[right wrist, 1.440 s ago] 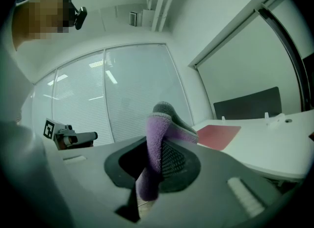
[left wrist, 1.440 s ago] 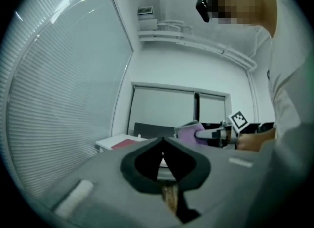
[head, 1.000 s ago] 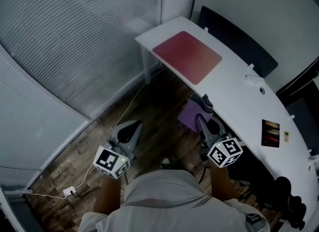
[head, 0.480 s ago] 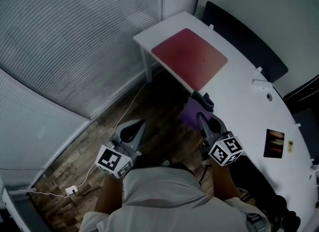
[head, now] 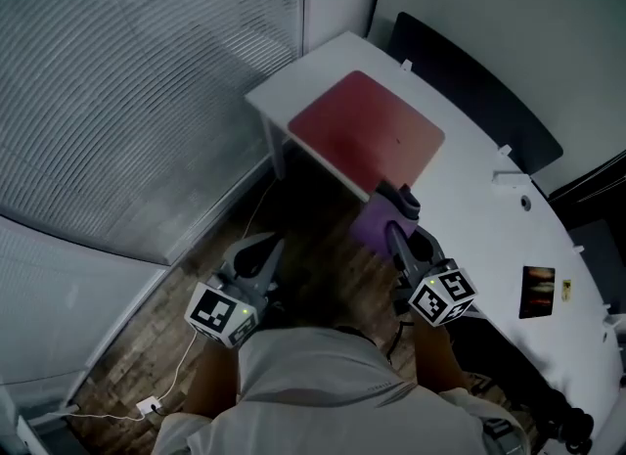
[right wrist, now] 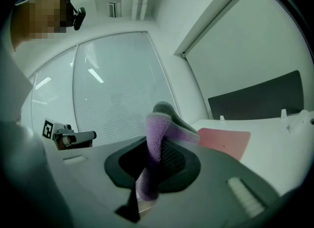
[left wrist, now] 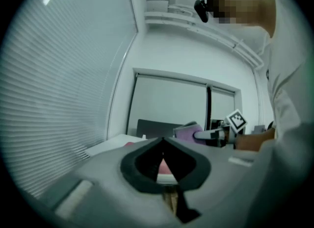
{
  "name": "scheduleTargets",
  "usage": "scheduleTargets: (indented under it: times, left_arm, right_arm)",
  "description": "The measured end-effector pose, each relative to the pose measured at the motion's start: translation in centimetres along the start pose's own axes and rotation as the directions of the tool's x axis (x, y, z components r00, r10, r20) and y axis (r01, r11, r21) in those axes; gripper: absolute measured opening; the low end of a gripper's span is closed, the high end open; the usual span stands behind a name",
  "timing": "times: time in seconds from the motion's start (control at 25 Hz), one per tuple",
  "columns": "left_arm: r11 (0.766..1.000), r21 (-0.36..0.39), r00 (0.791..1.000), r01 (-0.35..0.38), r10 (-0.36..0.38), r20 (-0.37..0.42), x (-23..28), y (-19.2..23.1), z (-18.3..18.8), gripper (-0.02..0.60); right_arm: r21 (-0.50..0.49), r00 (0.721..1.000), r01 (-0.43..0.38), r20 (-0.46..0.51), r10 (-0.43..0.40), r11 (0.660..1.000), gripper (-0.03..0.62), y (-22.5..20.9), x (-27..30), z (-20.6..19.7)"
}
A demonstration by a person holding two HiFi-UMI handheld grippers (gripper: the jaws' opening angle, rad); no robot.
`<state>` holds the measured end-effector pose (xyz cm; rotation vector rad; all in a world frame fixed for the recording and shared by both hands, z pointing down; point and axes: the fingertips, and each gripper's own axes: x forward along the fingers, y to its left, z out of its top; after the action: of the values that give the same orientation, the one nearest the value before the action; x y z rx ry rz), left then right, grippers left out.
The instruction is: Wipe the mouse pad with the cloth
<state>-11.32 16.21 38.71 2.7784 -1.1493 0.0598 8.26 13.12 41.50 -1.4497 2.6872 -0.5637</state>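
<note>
Cloth (head: 375, 220), purple and folded, sits pinched between the jaws of the right gripper (head: 396, 216), just beside the near edge of the white desk (head: 469, 208) and not yet over its surface. The red mouse pad (head: 367, 135) lies flat at the desk's left end, close to the near edge and the left corner, with nothing on it. Over the last second the pad has drawn nearer to the cloth in the head view while the right gripper kept much the same pose, so the person seems to have closed in on the desk rather than reached out. Wiping has not begun; the cloth likely has to rise over the edge and come down on the pad. The left gripper (head: 264, 248), jaws pressed together on nothing, hangs low over the wooden floor (head: 166, 326), well apart from the desk.
</note>
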Motion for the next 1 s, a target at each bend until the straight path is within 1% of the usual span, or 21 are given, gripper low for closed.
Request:
scheduleTargets:
  times: [0.12, 0.32, 0.52, 0.6, 0.72, 0.88, 1.0]
  left_arm:
    - [1.000, 0.002, 1.000, 0.019, -0.019, 0.006, 0.7, 5.1, 1.5, 0.000]
    - [0.998, 0.008, 0.998, 0.058, -0.058, -0.004, 1.7, 13.2, 3.1, 0.000]
    - [0.995, 0.006, 0.995, 0.100, -0.100, -0.032, 2.9, 19.5, 3.1, 0.000]
    - [0.994, -0.002, 0.993, 0.112, -0.112, -0.036, 3.8, 21.1, 2.8, 0.000]
    - [0.991, -0.024, 0.990, 0.130, -0.131, -0.042, 6.0, 22.5, 2.4, 0.000]
    - [0.985, -0.020, 0.985, 0.169, -0.170, -0.042, 10.2, 23.1, 2.1, 0.000]
    - [0.984, -0.007, 0.983, 0.180, -0.180, -0.040, 13.6, 23.4, 2.0, 0.000]
  right_arm:
    - [-0.015, 1.000, 0.016, 0.019, -0.015, 1.000, 0.046, 0.9, 4.6, 1.6]
    - [-0.010, 0.998, 0.058, 0.028, -0.057, 0.998, 0.046, 2.2, 11.9, 3.1]
    - [-0.008, 0.995, 0.098, 0.026, -0.098, 0.995, 0.046, 2.7, 17.6, 3.2]
    - [-0.002, 0.993, 0.119, 0.018, -0.119, 0.993, 0.046, 2.2, 18.9, 3.0]
    - [-0.002, 0.988, 0.151, 0.019, -0.151, 0.988, 0.046, 0.6, 19.8, 3.3]
    - [0.014, 0.980, 0.198, 0.029, -0.198, 0.980, 0.046, -3.4, 20.4, 3.8]
    - [0.022, 0.977, 0.204, 0.050, -0.205, 0.979, 0.046, -6.6, 21.2, 4.2]
